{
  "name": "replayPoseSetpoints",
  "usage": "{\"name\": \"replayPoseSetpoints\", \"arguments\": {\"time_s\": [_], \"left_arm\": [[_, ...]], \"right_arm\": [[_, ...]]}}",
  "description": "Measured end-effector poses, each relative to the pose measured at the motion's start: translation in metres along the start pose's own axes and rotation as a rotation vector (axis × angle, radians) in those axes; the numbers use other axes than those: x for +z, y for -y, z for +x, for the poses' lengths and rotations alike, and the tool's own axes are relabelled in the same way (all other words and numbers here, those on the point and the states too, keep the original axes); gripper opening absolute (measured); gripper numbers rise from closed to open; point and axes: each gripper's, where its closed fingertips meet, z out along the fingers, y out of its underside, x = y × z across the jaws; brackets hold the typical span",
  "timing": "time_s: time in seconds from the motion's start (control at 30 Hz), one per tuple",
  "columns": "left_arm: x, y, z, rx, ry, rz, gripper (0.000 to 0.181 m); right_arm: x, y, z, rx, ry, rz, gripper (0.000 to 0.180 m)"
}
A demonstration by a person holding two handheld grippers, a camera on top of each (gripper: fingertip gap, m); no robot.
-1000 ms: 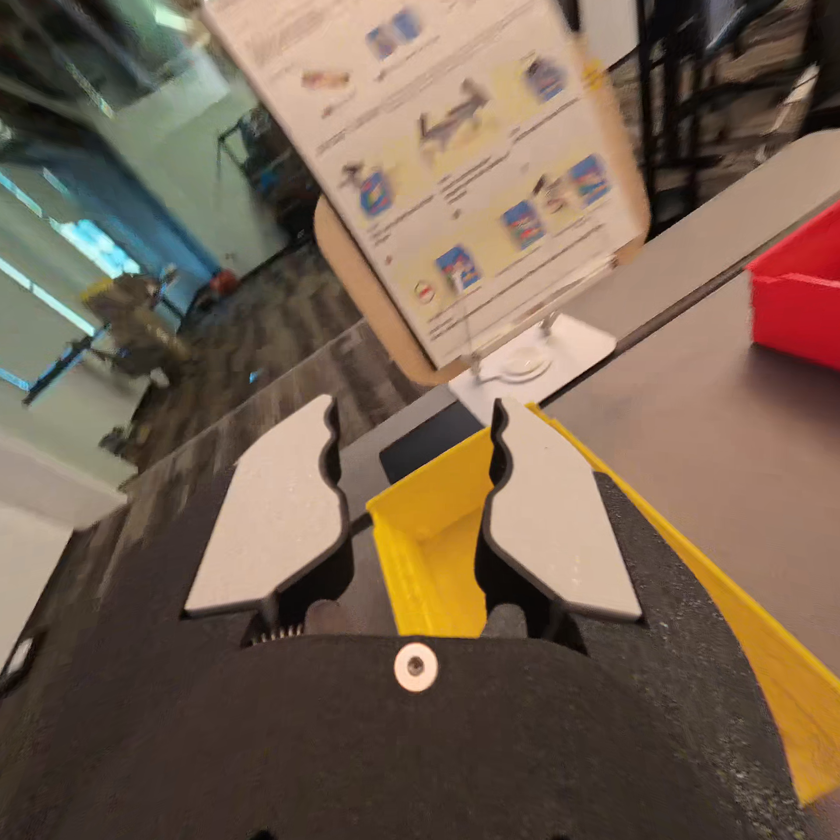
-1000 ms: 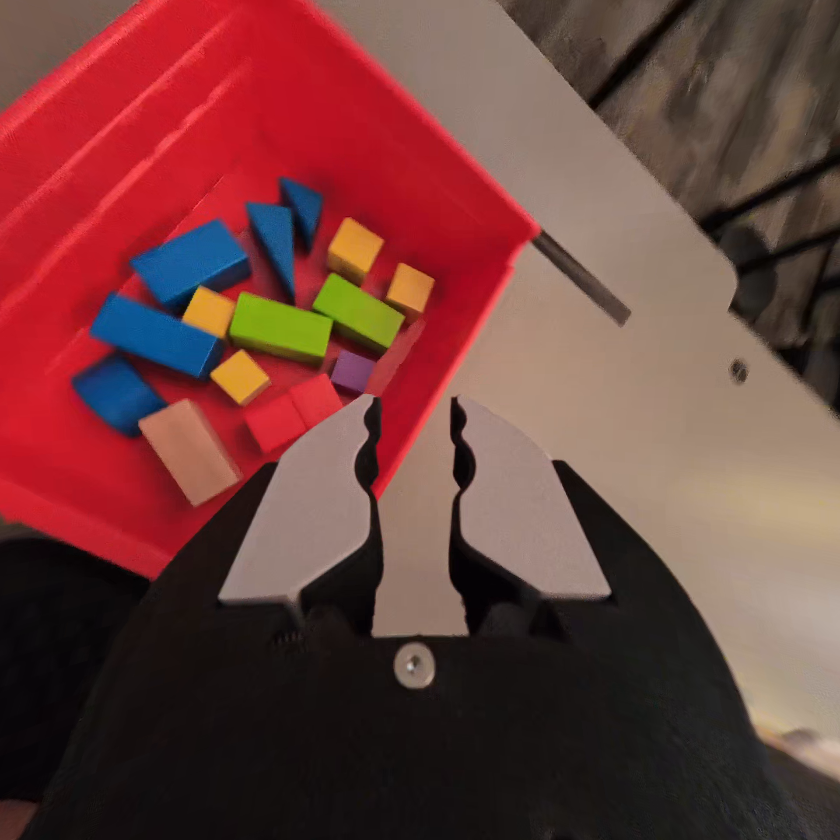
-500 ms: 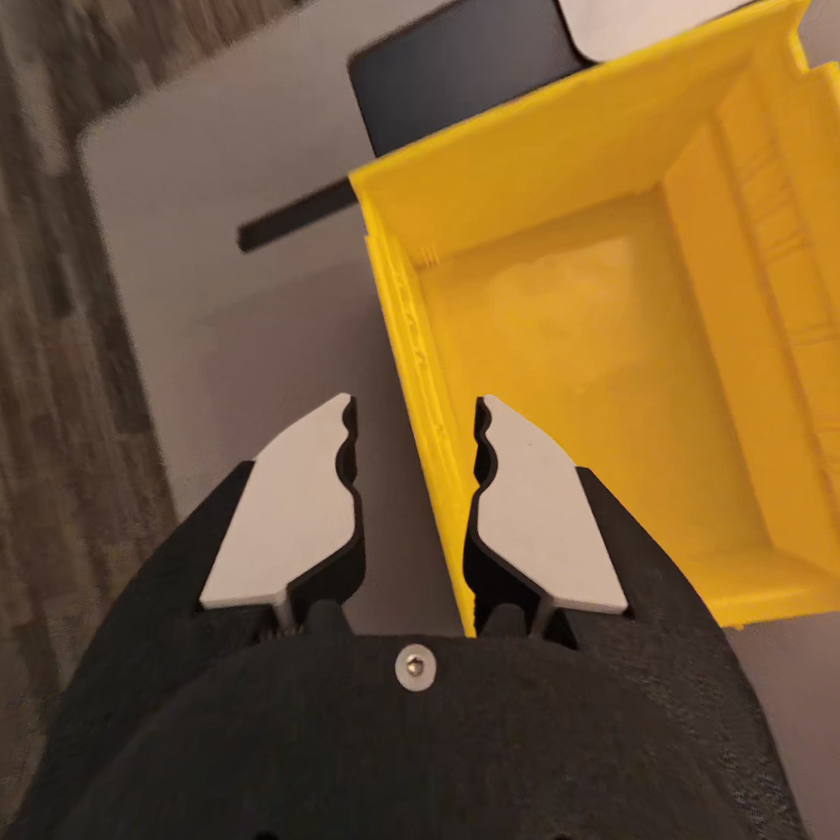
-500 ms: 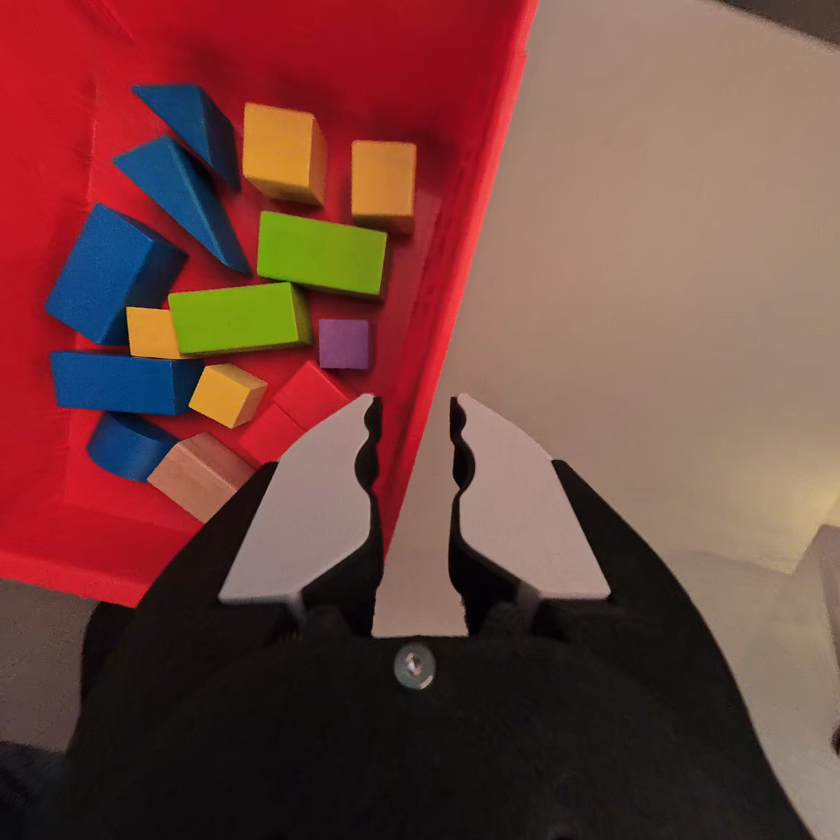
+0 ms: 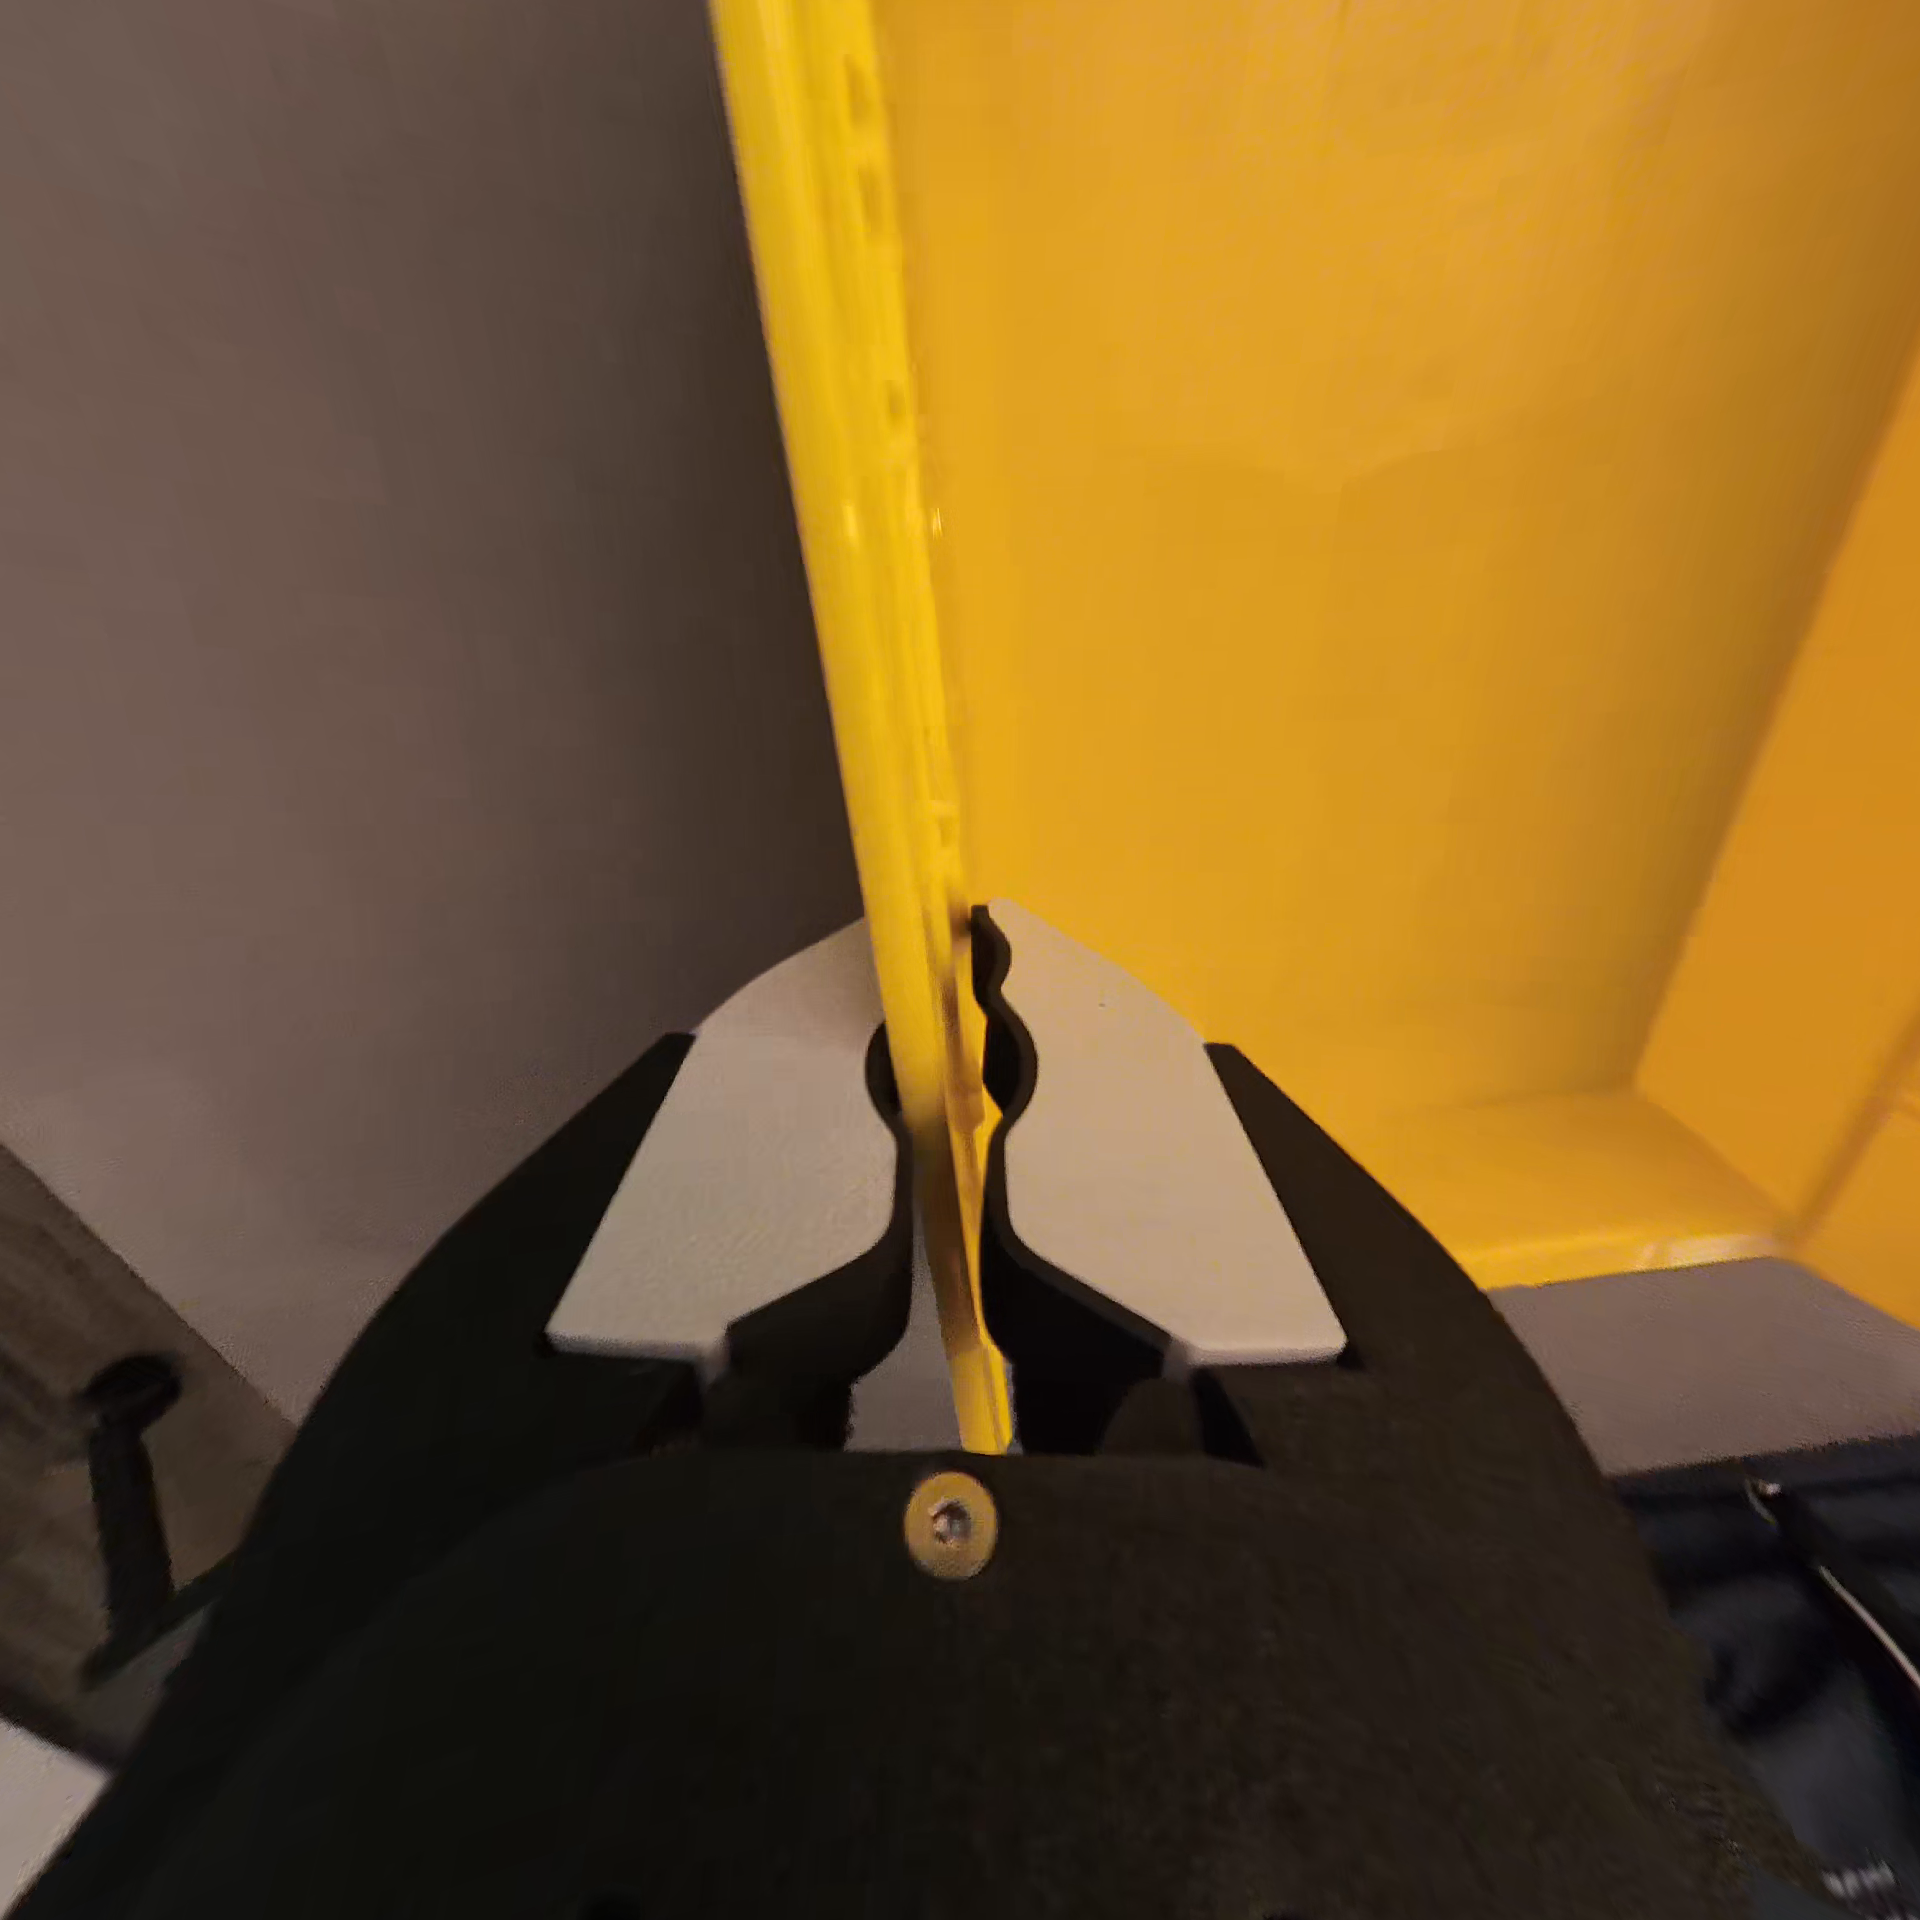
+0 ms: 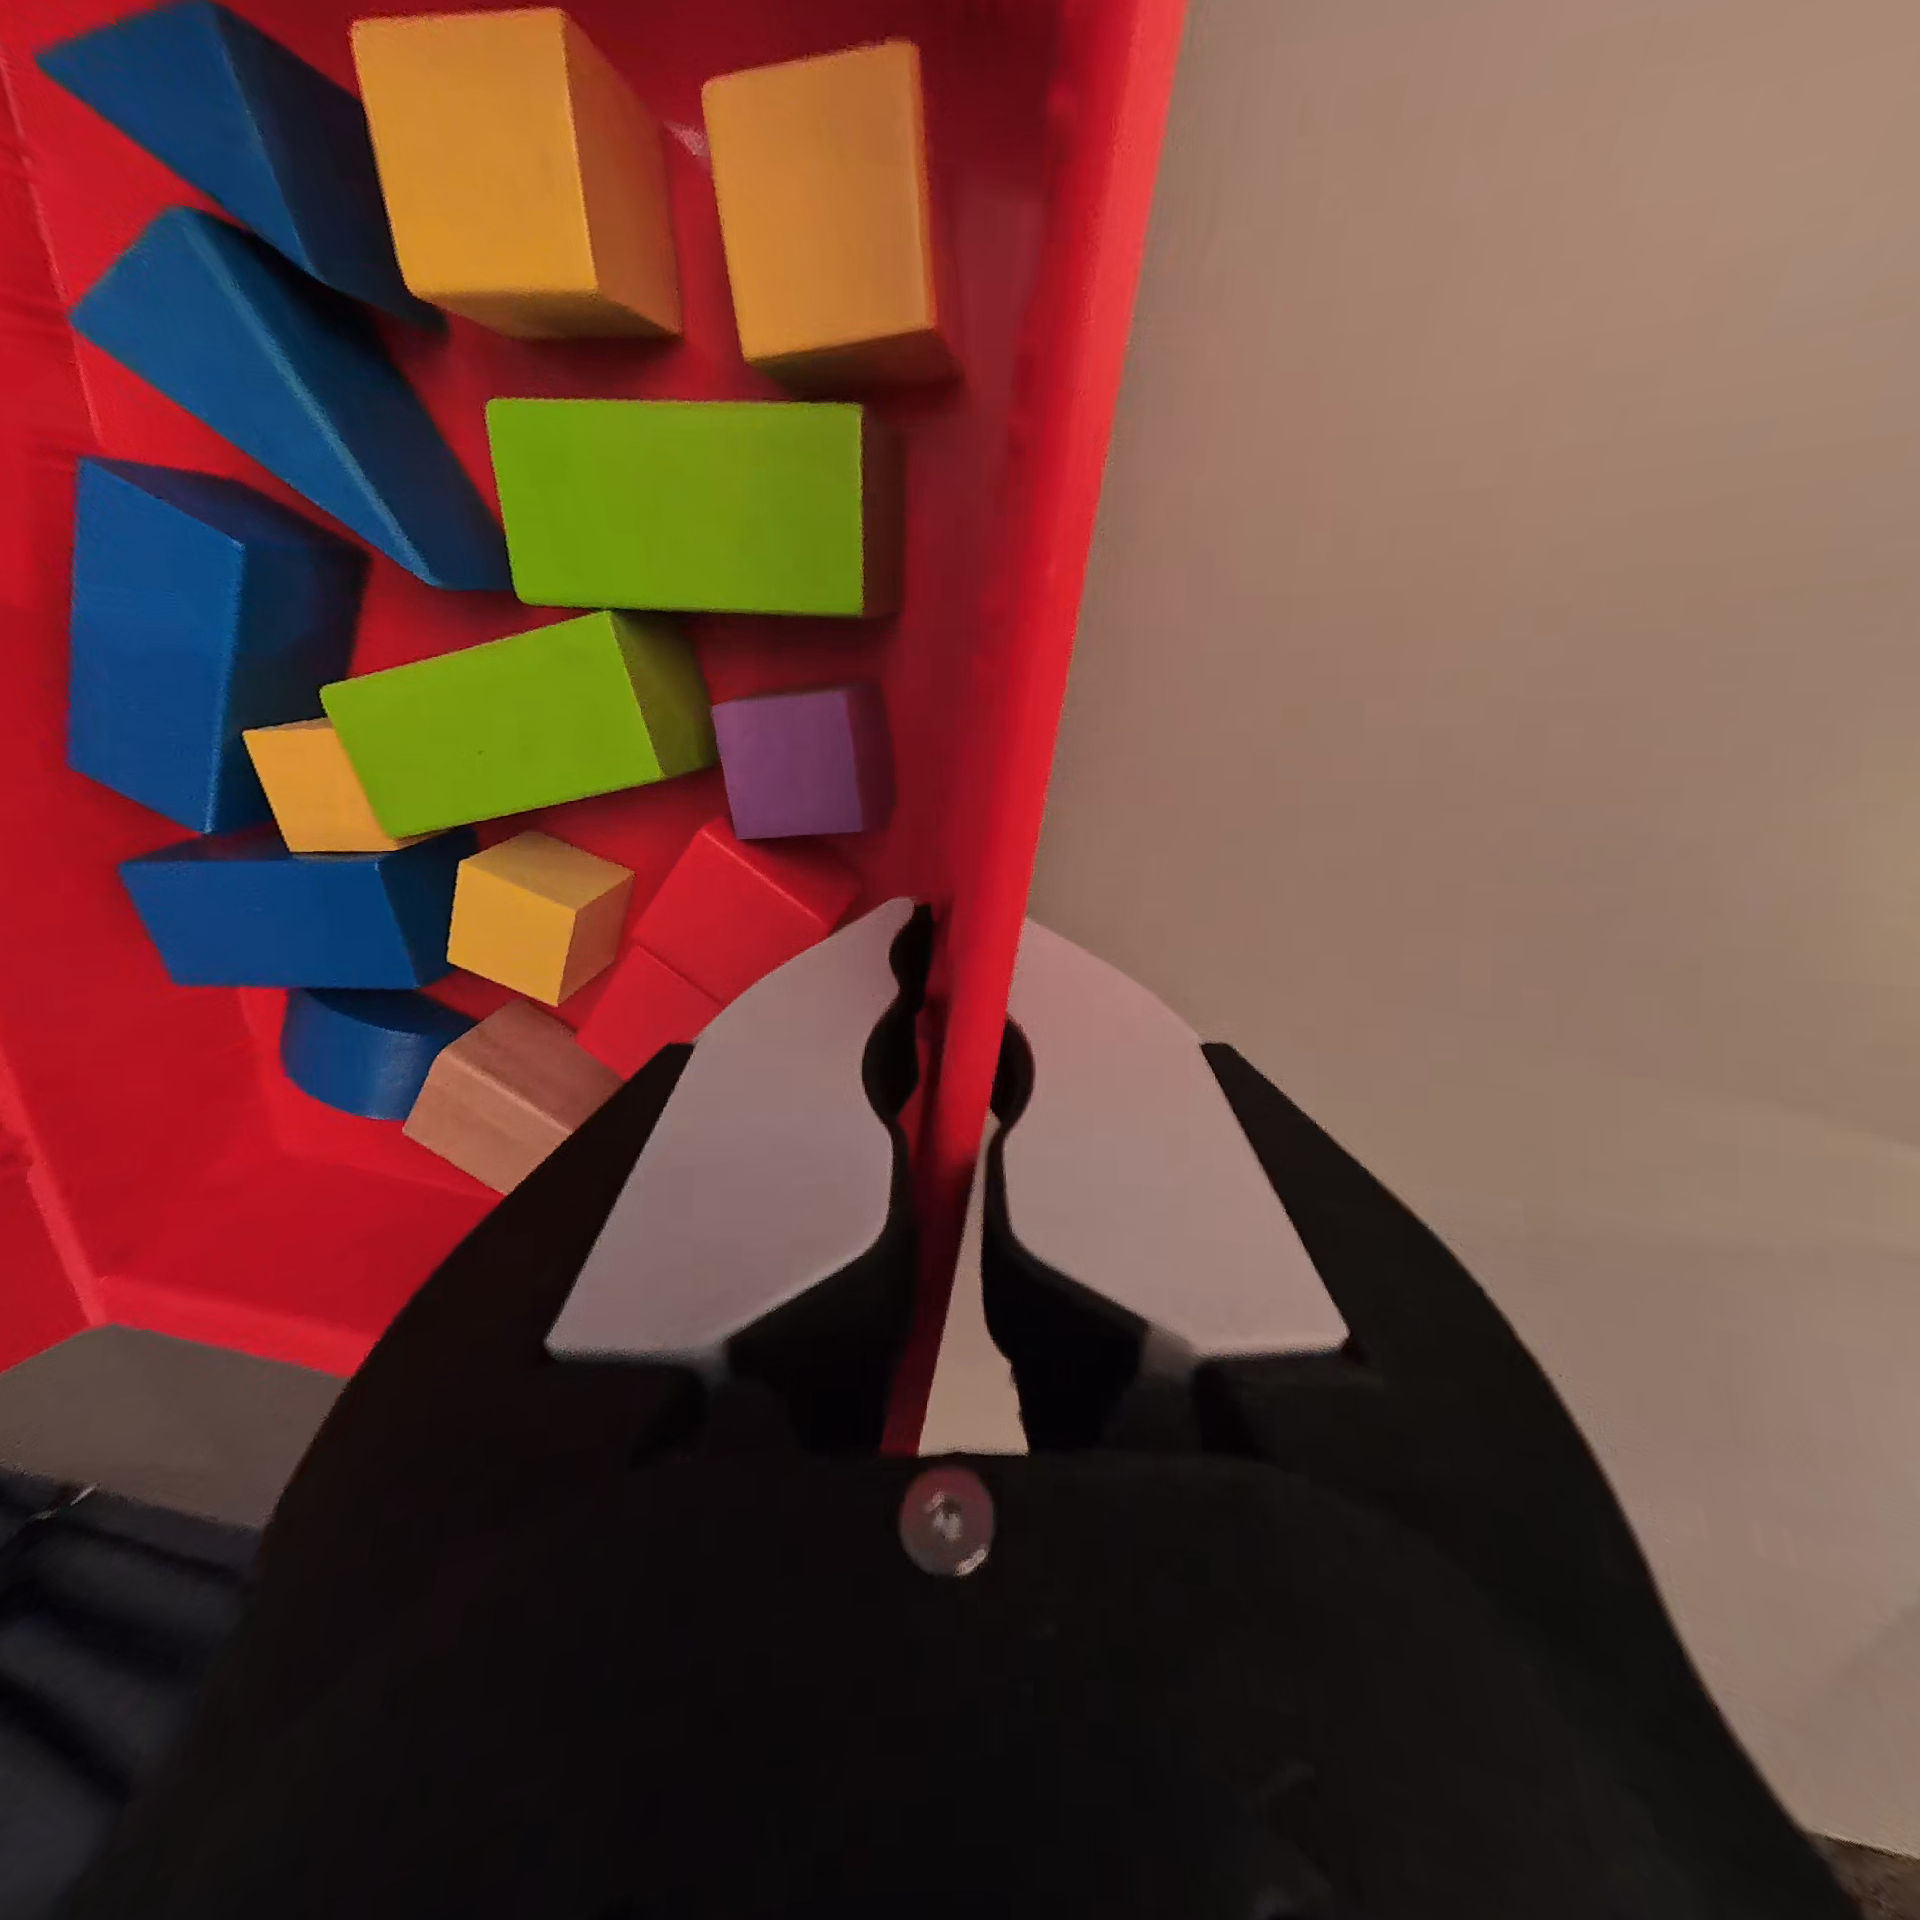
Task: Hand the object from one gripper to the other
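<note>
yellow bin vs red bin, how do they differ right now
The yellow bin shows nothing inside; the red bin holds coloured wooden blocks. The left gripper has closed on the yellow bin's wall, the right gripper on the red bin's wall. Both bins sit on the table.

The left gripper (image 5: 940, 1049) straddles the left wall of the empty bin (image 5: 1351, 520), one finger inside, one outside. The right gripper (image 6: 951, 1039) straddles the right wall of the block-filled bin (image 6: 1081, 416); blocks (image 6: 675, 504) lie left of that wall.
</note>
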Motion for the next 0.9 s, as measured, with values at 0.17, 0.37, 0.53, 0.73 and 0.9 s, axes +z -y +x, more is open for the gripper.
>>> {"name": "replayPoseSetpoints", "arguments": {"time_s": [0.17, 0.37, 0.53, 0.73, 0.9], "left_arm": [[0.003, -0.005, 0.004, -0.001, 0.0, -0.041, 0.005], [0.005, -0.002, 0.03, 0.062, -0.011, -0.063, 0.006], [0.007, 0.005, 0.064, 0.143, -0.022, -0.079, 0.008], [0.009, 0.006, 0.102, 0.22, -0.008, -0.101, 0.013], [0.01, 0.004, 0.114, 0.241, 0.024, -0.119, 0.015]], "right_arm": [[0.005, -0.006, -0.001, 0.004, 0.0, -0.045, 0.007], [0.005, -0.009, -0.007, 0.052, -0.005, -0.073, 0.006], [0.007, -0.011, -0.019, 0.052, -0.001, -0.105, 0.007], [0.01, -0.01, -0.047, 0.045, -0.007, -0.154, 0.007], [0.018, -0.002, -0.083, -0.024, 0.03, -0.167, 0.009]]}}
